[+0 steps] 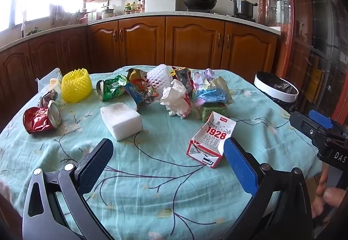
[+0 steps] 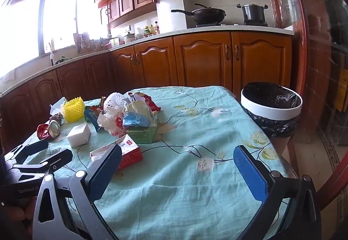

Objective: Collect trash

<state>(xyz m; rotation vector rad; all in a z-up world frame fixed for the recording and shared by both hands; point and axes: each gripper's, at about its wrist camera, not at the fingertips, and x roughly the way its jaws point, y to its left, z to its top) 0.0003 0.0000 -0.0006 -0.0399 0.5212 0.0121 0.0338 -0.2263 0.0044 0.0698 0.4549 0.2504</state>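
Observation:
Trash lies on a table with a teal cloth [image 1: 152, 185]. A flattened red-and-white milk carton [image 1: 209, 140] lies nearest, just ahead of my open, empty left gripper [image 1: 168, 160]. Behind it are a white foam block [image 1: 121, 120], a crushed red can [image 1: 41, 118], a yellow foam net [image 1: 76, 85], a green can [image 1: 111, 88], crumpled wrappers and a white bag [image 1: 177, 100]. My right gripper [image 2: 178, 167] is open and empty over the cloth, with the carton [image 2: 126, 152] at its left finger. A white bin with a black liner [image 2: 271, 105] stands beyond the table's right edge.
Wooden kitchen cabinets [image 1: 191, 44] run behind the table, with a wok [image 1: 195, 0] and a pot [image 1: 242, 7] on the counter. A red-framed glass door [image 2: 308, 66] is at the right. The right gripper shows at the right edge of the left wrist view [image 1: 322, 129].

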